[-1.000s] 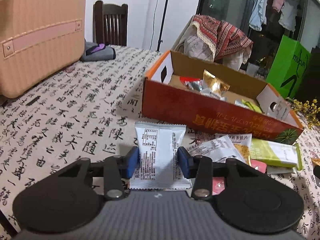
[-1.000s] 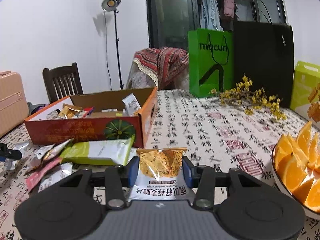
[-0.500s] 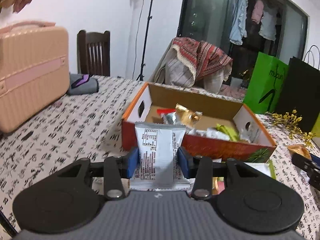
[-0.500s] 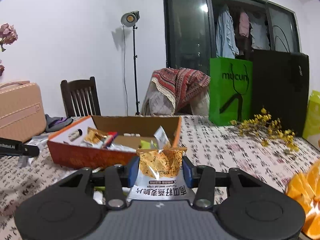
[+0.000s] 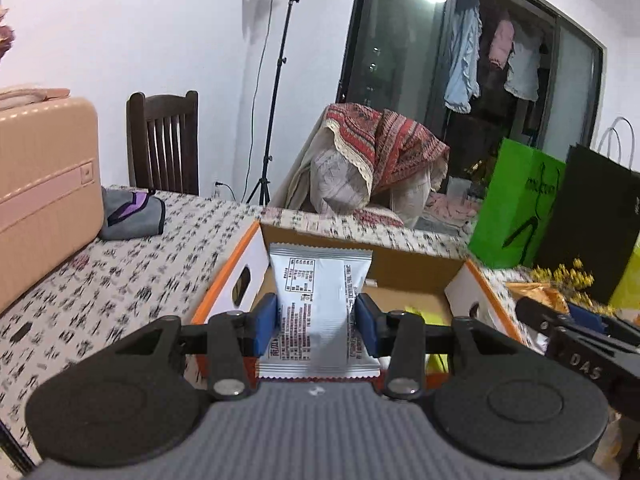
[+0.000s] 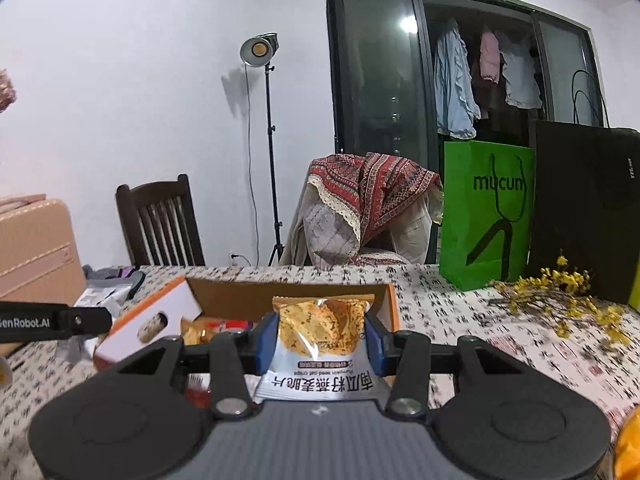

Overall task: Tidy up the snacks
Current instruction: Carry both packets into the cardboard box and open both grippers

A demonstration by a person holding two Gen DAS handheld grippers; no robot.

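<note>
Snack packets look light, crinkly and slippery (contents likely crushable): left gripper point(image 5: 316, 322) pinches the silver packet point(image 5: 318, 300) mid-body, right gripper point(image 6: 321, 338) the orange crisps packet point(image 6: 324, 330), both above the box point(image 5: 476, 304).

Open-topped cardboard box point(image 5: 424, 266) clear from above, paper bags point(image 6: 486, 216) crowding the right, suitcase point(image 5: 44, 196) blocking the left

Behind the table you've got a dark wooden chair point(image 6: 160, 222), a light stand point(image 6: 262, 50), and a patterned blanket point(image 6: 372, 196) draped over another seat. Green bag point(image 6: 486, 212) sits beside a black bag point(image 6: 580, 208), yellow flowers point(image 6: 568, 292) in front, pink suitcase point(image 5: 44, 192) far left.
</note>
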